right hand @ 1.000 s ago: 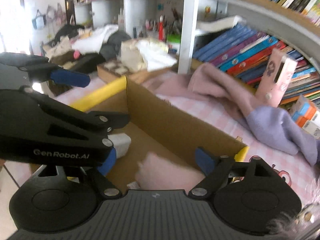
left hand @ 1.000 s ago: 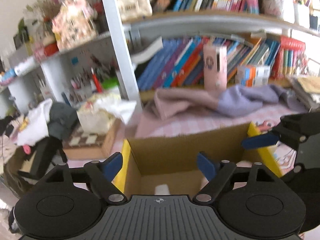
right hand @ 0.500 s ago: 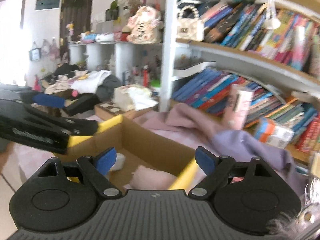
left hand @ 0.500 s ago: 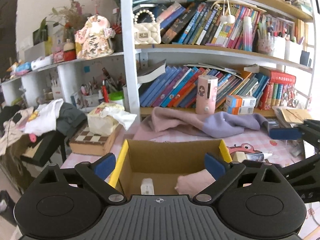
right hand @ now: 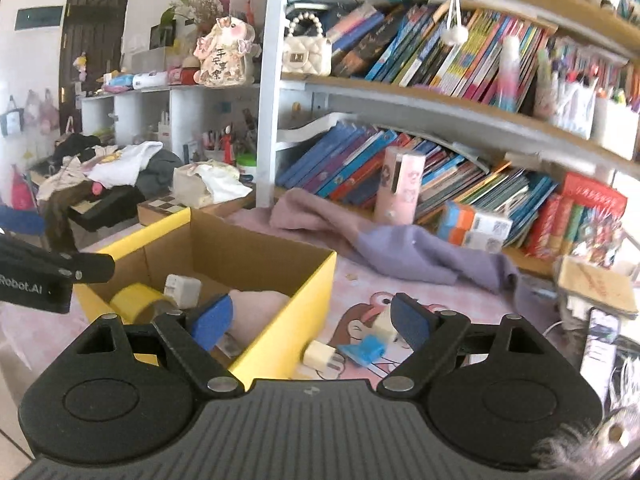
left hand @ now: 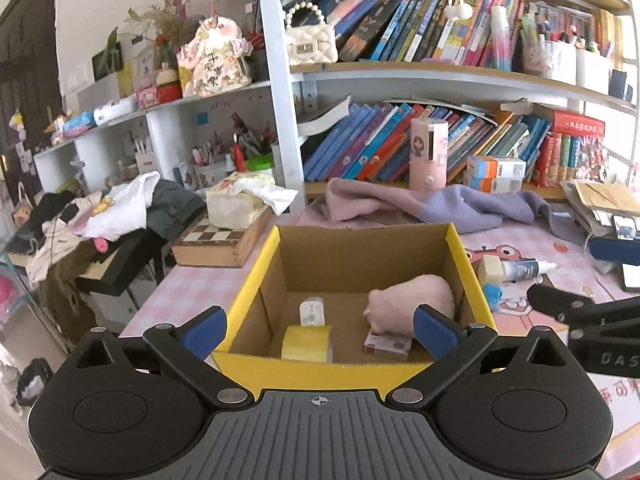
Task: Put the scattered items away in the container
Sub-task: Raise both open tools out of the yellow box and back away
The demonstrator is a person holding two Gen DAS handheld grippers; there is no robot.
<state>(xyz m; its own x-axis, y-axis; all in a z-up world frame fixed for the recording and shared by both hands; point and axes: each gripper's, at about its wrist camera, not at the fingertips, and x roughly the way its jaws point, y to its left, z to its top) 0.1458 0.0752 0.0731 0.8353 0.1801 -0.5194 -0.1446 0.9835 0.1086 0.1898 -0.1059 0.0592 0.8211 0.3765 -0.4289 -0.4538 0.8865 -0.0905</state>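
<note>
1. The cardboard box (left hand: 362, 256), yellow on its rim and outer faces, is seen standing open-topped on the pink checked table (left hand: 188, 288); in the left wrist view its long axis runs away from the camera toward the bookshelf (left hand: 400, 76).
2. Inside it, a white charger (left hand: 311, 312) stands upright behind a yellow tape roll (left hand: 306, 343), and a pink plush pouch (left hand: 412, 304) lies on a small printed packet (left hand: 387, 345).
3. The packet's lettering is too small to be read.
4. Just outside the right wall, a white plug (right hand: 320, 357), a blue clip (right hand: 362, 349) and a white tube (left hand: 524, 269) are left on the table; the plug is partly cut off by the right gripper's body.
5. The left gripper (left hand: 320, 326) is held before the box's near wall; its jaws have just been opening, stand wide, and nothing is between them.
6. The right gripper (right hand: 310, 318) is spread over the box's right corner, empty.
7. A pink and lilac cloth (left hand: 420, 202) is heaped behind the box.
</note>
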